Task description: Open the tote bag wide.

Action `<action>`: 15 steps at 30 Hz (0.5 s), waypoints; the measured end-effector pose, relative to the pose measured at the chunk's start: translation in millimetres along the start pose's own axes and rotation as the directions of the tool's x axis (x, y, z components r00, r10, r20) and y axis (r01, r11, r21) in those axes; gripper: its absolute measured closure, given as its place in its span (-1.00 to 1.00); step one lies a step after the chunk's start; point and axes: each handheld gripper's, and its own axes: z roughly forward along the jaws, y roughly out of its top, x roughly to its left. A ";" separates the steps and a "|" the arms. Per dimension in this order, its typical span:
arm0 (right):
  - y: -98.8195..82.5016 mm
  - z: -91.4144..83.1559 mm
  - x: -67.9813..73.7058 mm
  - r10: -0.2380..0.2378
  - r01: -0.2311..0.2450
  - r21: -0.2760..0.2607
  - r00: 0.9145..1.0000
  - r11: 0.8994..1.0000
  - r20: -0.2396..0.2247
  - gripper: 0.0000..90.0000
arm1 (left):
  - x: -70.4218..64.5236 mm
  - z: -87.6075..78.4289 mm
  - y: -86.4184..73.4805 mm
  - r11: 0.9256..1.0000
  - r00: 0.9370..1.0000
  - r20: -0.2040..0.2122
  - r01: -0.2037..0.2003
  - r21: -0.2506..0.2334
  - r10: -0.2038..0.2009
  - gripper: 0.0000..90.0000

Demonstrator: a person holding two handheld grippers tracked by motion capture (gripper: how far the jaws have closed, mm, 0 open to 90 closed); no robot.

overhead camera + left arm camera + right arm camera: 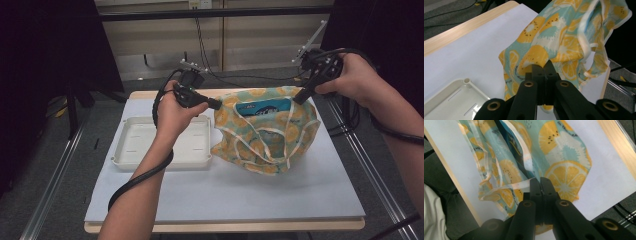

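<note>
Two bare forearms are seen in the high view; no sleeves are worn on them. The left gripper [216, 104] is made of black plastic, and a thick black ribbed cable [142, 175] is attached to it. On its top a grey three-cornered plate [192, 65] is mounted. The right gripper [299, 98] is also black, with a similar grey plate [313, 37] and a black cable [395, 134]. In the left gripper view, two black jaws with flat angular links are shown, and brass-coloured round screws [529, 84] are set in the links. The same black links and brass screws [564, 203] are seen in the right gripper view.
</note>
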 end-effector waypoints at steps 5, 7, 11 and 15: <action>13.6 -20.1 -2.9 0.038 -0.042 -0.094 0.999 0.995 -0.036 1.00 | 2.9 -3.4 -3.4 1.000 1.000 0.007 0.017 -0.015 -0.017 1.00; 19.1 -23.1 -5.6 0.065 -0.071 -0.149 0.997 0.986 -0.045 1.00 | 5.8 -3.3 -5.5 0.999 1.000 0.010 0.028 -0.030 -0.028 1.00; 29.1 -9.6 -14.1 0.109 -0.114 -0.172 0.993 0.978 -0.042 1.00 | 12.7 -1.6 -8.8 0.999 0.999 0.003 0.042 -0.025 -0.042 1.00; 31.4 15.3 -12.9 0.124 -0.132 -0.138 0.990 0.981 -0.069 1.00 | 13.1 0.4 -12.4 0.999 0.999 0.005 0.051 -0.016 -0.051 1.00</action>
